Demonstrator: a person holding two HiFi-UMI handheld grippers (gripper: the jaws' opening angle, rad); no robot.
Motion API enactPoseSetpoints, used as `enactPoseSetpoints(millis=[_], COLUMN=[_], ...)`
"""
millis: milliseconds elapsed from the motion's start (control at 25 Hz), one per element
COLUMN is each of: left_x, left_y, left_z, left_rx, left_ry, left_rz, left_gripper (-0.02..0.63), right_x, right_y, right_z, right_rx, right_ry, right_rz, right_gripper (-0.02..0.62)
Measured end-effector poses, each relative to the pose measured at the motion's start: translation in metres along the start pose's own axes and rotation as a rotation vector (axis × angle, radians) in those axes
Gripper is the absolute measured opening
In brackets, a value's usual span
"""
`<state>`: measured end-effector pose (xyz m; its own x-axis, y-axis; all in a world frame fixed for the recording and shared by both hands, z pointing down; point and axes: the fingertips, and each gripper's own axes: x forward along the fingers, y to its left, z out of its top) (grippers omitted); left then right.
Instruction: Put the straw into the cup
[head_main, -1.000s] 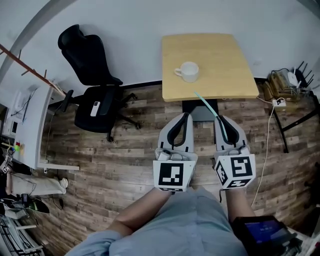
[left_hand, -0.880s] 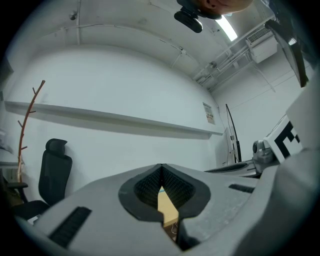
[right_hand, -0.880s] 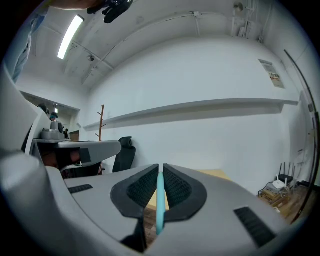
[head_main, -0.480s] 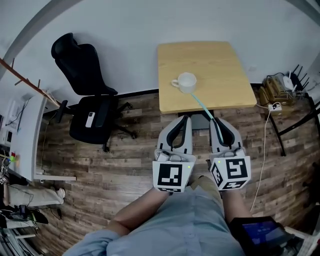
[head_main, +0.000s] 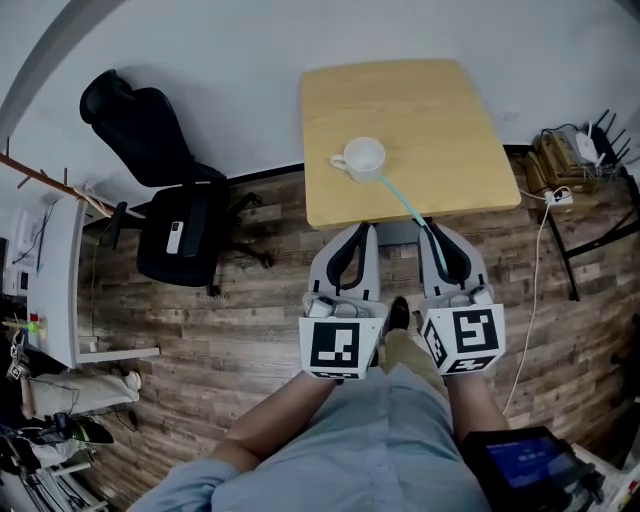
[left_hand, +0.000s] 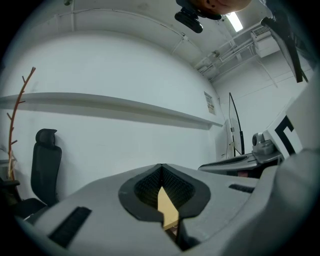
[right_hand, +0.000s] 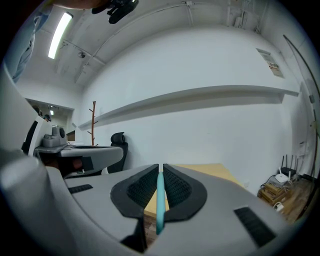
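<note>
A white cup (head_main: 362, 158) with a handle on its left stands on the small wooden table (head_main: 440, 110). A pale teal straw (head_main: 408, 204) slants from my right gripper (head_main: 432, 237) up and left toward the cup, its far tip close beside the cup's rim. That gripper is shut on the straw, which shows upright between the pads (right_hand: 159, 200) in the right gripper view. My left gripper (head_main: 354, 237) hovers over the floor just short of the table's near edge, jaws shut with nothing between them (left_hand: 161, 170).
A black office chair (head_main: 165, 195) stands on the wood floor to the left. A white desk (head_main: 55, 270) lies at the far left. Cables, a router and a power strip (head_main: 572, 165) sit right of the table. A white wall runs behind the table.
Both grippers have come closer to the table. The straw's tip has moved from the table's near edge up to the cup's rim.
</note>
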<state>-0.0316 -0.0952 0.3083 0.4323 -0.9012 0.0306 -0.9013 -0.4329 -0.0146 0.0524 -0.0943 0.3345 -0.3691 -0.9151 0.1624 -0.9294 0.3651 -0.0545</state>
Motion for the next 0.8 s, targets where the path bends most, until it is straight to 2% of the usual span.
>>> enactPoseSetpoints(millis=[360, 800], left_x=[0.072, 0.112], left_y=[0.013, 0.026], left_z=[-0.001, 0.031], left_rx=[0.020, 0.064], left_ry=[0.033, -0.023], left_rz=[0.083, 0.187], left_gripper=[-0.008, -0.008], right_x=[0.065, 0.112], right_y=[-0.050, -0.064], right_z=[0.006, 0.050], right_rx=[0.029, 0.001], right_ry=[0.001, -0.084], right_rz=[0.082, 0.207], right_gripper=[0.025, 0.025])
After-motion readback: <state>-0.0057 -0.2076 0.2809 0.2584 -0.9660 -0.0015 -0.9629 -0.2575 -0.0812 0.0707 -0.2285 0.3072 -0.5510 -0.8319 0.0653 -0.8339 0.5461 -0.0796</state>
